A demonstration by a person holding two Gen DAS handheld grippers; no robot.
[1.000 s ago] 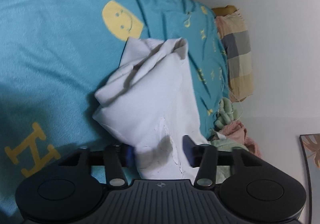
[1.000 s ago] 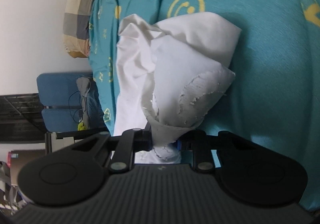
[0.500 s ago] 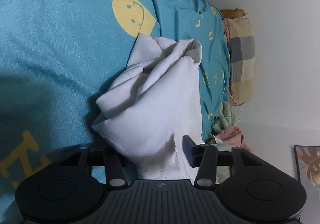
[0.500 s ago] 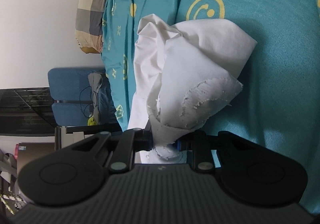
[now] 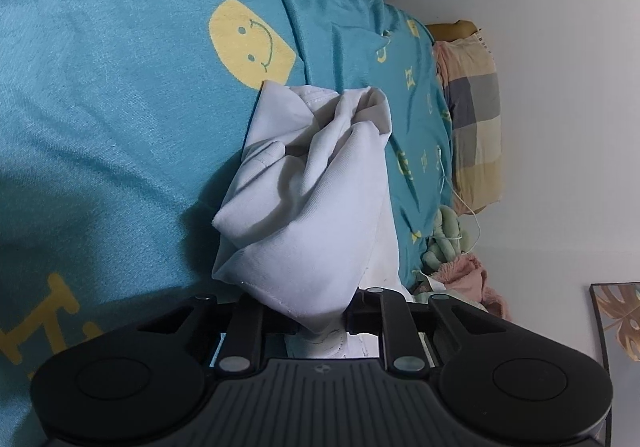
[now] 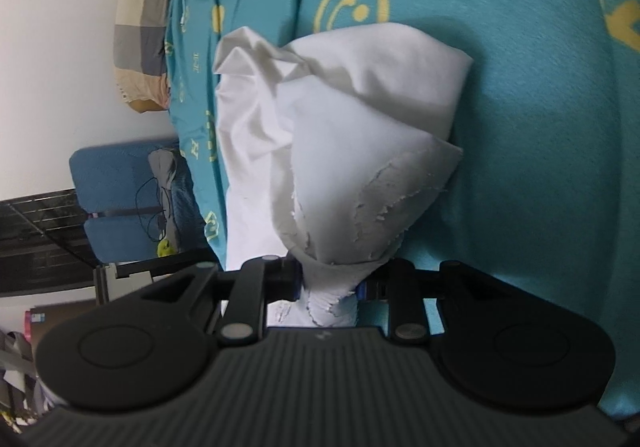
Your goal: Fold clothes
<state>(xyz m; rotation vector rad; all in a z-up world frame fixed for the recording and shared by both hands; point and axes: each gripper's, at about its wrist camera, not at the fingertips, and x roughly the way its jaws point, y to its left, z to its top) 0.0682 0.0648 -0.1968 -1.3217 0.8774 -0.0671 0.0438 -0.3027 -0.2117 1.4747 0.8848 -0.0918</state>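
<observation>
Left wrist: left gripper (image 5: 322,321) fingers pinch a bunched white garment (image 5: 316,183) lifted over the teal smiley-print bedspread (image 5: 100,107). Right wrist: right gripper (image 6: 329,285) fingers clamp the same garment's (image 6: 360,135) frayed corner; checked pillow (image 6: 138,27) beyond.

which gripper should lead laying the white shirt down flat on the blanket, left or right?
Probably right. Both are shut on the white shirt. The right gripper has open teal blanket beside its corner to lay into; the left gripper sits nearer the bed edge and pillow.
</observation>
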